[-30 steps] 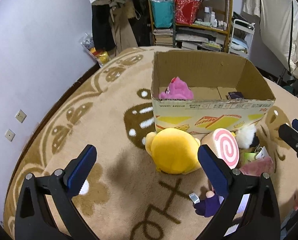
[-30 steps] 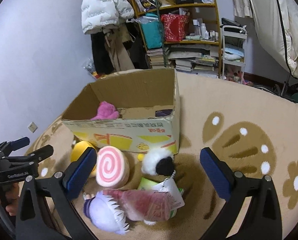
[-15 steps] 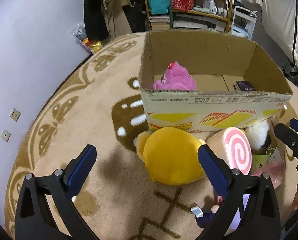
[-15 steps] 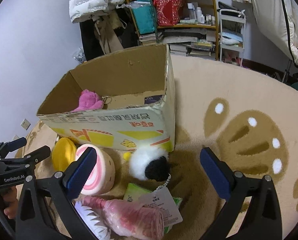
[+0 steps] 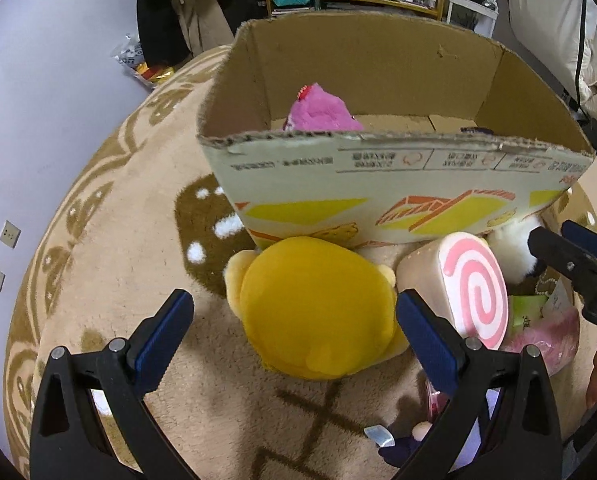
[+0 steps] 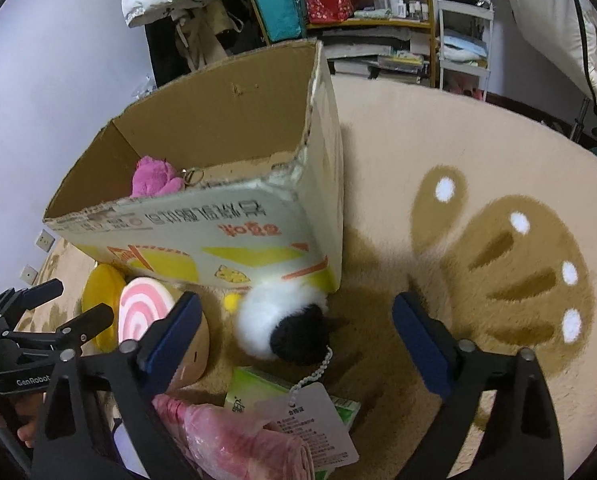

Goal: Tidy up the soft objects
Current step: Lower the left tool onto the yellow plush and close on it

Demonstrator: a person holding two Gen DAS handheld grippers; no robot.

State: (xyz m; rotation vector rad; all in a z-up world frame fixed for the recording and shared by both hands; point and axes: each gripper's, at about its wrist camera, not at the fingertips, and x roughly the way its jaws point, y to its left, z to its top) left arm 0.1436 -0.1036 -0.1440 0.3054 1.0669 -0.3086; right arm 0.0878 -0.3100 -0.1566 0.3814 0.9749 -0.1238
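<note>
On the tan rug [image 6: 438, 152], a cardboard box [image 5: 378, 184] stands open at the top, with a pink plush [image 5: 318, 110] inside near its left wall; the front wall hides the lower part of that plush in both views. A small dark item lies on the box floor toward the right, too cut off by the front edge to make out.

Just in front of the box lie the loose soft things. The yellow plush [image 5: 314, 308] sits between the blue pads of the left claw [image 5: 294, 336], which is spread wide with neither pad pressing on it; its face is turned away, so only a rounded back shows. Beside it, the pink swirl cushion [image 5: 472, 284] is partly covered by that claw's right finger.

The right claw [image 6: 294, 334] hangs over the white and black pompom [image 6: 282, 326], its jaws closing but wide apart, the pads clear of the fur. A bead chain leads from the pompom to a paper tag [image 6: 310, 416], which covers part of a green packet [image 6: 254, 390]. A pink wrapped bundle [image 6: 234, 440] is cut off at the lower edge. In the left view a small purple figure [image 5: 402, 446] is mostly hidden behind the claw's frame.
</note>
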